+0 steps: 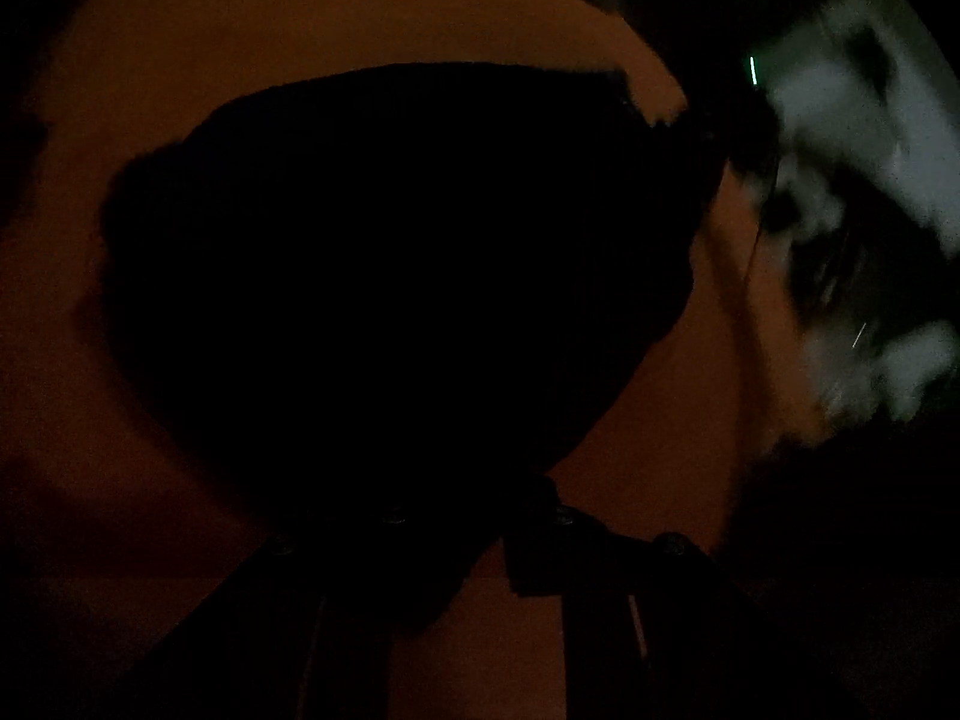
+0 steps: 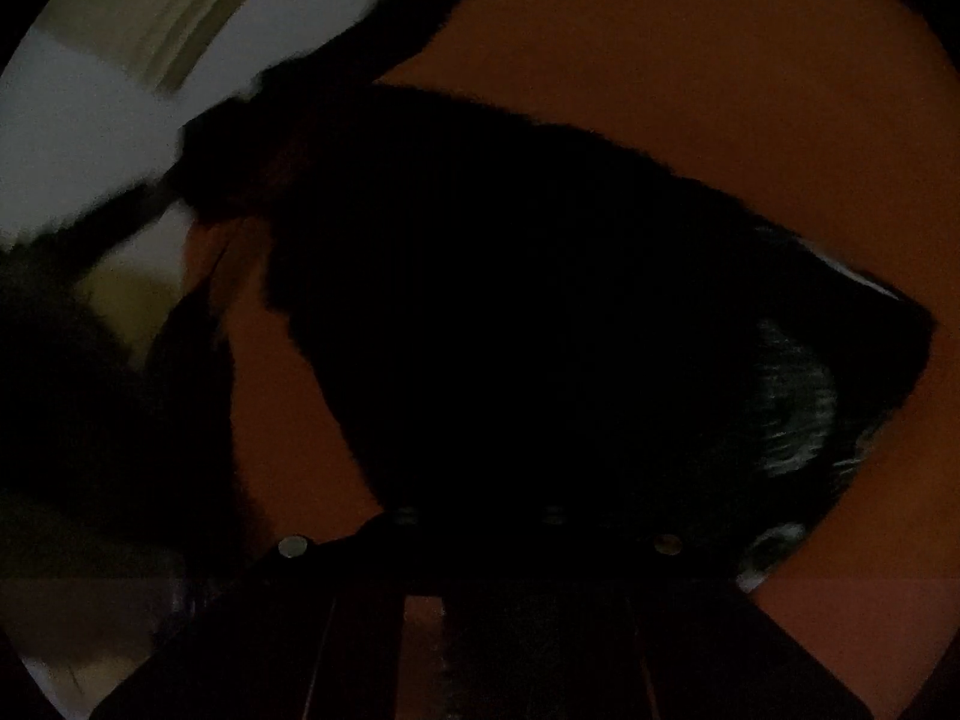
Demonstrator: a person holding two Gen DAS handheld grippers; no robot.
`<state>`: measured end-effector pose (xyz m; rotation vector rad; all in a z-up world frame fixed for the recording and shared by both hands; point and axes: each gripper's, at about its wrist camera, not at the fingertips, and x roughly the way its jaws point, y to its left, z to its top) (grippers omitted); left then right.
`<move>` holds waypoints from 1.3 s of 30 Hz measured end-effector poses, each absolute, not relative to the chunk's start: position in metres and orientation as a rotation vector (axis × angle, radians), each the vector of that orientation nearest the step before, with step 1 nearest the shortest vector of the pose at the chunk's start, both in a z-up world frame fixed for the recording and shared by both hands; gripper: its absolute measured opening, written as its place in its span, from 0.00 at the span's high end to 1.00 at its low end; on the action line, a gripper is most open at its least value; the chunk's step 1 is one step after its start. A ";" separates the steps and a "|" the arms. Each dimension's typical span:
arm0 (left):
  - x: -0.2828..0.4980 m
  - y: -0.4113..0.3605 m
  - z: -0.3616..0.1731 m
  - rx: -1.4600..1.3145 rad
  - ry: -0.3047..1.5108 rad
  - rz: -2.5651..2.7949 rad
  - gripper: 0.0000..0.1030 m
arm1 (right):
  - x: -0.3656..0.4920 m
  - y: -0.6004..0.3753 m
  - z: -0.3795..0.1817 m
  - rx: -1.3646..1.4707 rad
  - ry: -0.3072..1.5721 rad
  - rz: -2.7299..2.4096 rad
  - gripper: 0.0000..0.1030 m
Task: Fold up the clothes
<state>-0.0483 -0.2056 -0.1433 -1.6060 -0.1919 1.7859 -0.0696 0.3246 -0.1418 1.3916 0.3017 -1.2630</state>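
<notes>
The scene is very dark. A black garment [image 1: 408,276] hangs bunched over an orange-brown surface [image 1: 300,18] in the left wrist view. Its lower end narrows into my left gripper [image 1: 474,510], which is shut on the cloth. In the right wrist view the same black garment [image 2: 540,312] fills the middle, with a pale striped patch [image 2: 792,402] on its right side. My right gripper [image 2: 480,516] is shut on its lower edge. The fingertips of both grippers are hidden in the dark cloth.
The orange-brown surface [image 2: 690,48] lies under the garment. A pale blurred floor or wall [image 1: 870,138] shows at the right of the left view. A light wall and a curtain-like strip [image 2: 150,18] show at the upper left of the right view.
</notes>
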 end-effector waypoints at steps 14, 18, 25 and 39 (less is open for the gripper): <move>-0.032 -0.222 -0.068 -1.534 -0.371 2.186 0.67 | -0.005 0.425 -0.067 1.283 -0.036 -2.244 0.45; -0.011 -0.169 -0.037 -1.369 -0.387 2.141 0.63 | 0.044 0.364 -0.087 1.306 -0.137 -1.958 0.47; -0.016 -0.077 -0.125 -1.568 0.002 2.024 0.63 | 0.050 0.263 -0.152 1.438 -0.029 -1.796 0.78; -0.085 -0.180 -0.134 -1.693 -0.385 2.250 0.89 | 0.012 0.307 -0.152 1.453 -0.216 -2.094 0.97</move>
